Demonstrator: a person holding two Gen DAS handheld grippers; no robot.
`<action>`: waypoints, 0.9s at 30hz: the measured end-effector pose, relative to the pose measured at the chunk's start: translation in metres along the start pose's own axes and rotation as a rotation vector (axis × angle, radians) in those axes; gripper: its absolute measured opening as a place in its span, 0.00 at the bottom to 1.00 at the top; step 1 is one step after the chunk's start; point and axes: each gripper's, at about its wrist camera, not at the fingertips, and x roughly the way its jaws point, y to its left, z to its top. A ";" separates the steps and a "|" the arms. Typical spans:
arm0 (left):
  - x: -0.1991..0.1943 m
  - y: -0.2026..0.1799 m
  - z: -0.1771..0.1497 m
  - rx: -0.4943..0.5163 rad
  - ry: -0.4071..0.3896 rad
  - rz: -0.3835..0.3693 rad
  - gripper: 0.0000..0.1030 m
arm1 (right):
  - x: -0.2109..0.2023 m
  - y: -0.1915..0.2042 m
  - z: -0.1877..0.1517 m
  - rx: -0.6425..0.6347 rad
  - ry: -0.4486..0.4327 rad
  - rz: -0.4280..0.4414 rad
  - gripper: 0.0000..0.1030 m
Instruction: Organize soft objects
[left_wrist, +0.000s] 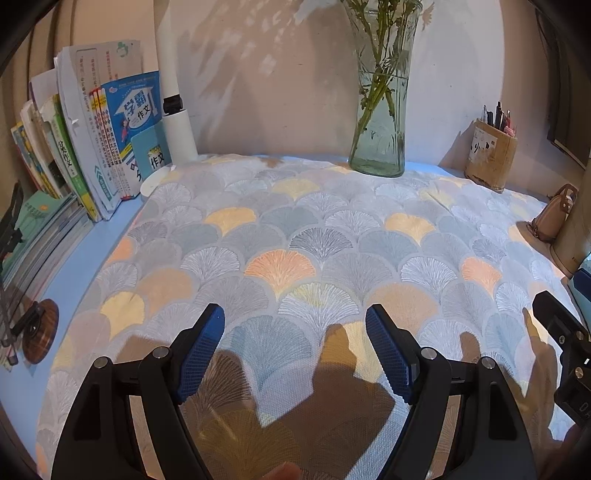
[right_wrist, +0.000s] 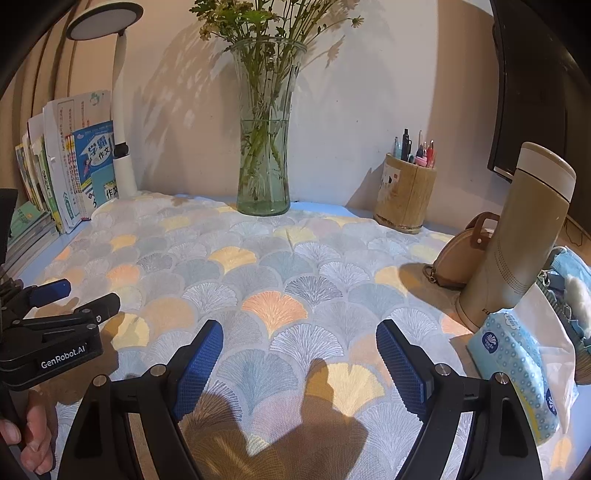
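Patterned cloth (left_wrist: 295, 236) spread flat over the desk (left_wrist: 74, 280) under both tongs, left gripper (left_wrist: 295, 354) and right gripper (right_wrist: 300, 363) open and empty; likely light, limp, slippery, best pinched at an edge.

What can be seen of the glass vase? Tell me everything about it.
The glass vase is tall, clear and green-tinted, narrow at the waist and flared at rim and base. It holds water to about mid-height and a bunch of green stems with small daisy-like flowers. It stands upright at the back of the desk near the wall, its base on the far edge of the fan-patterned cloth. Nothing else touches it.
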 end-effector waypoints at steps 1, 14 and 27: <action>0.000 0.000 0.000 0.002 0.001 -0.002 0.75 | 0.000 -0.001 0.000 0.002 -0.001 0.000 0.82; -0.001 -0.001 -0.001 0.001 0.005 0.003 0.75 | 0.001 -0.002 0.000 0.005 0.006 0.005 0.82; 0.000 -0.001 -0.001 0.002 0.006 0.002 0.75 | 0.003 -0.002 -0.001 0.002 0.014 0.002 0.82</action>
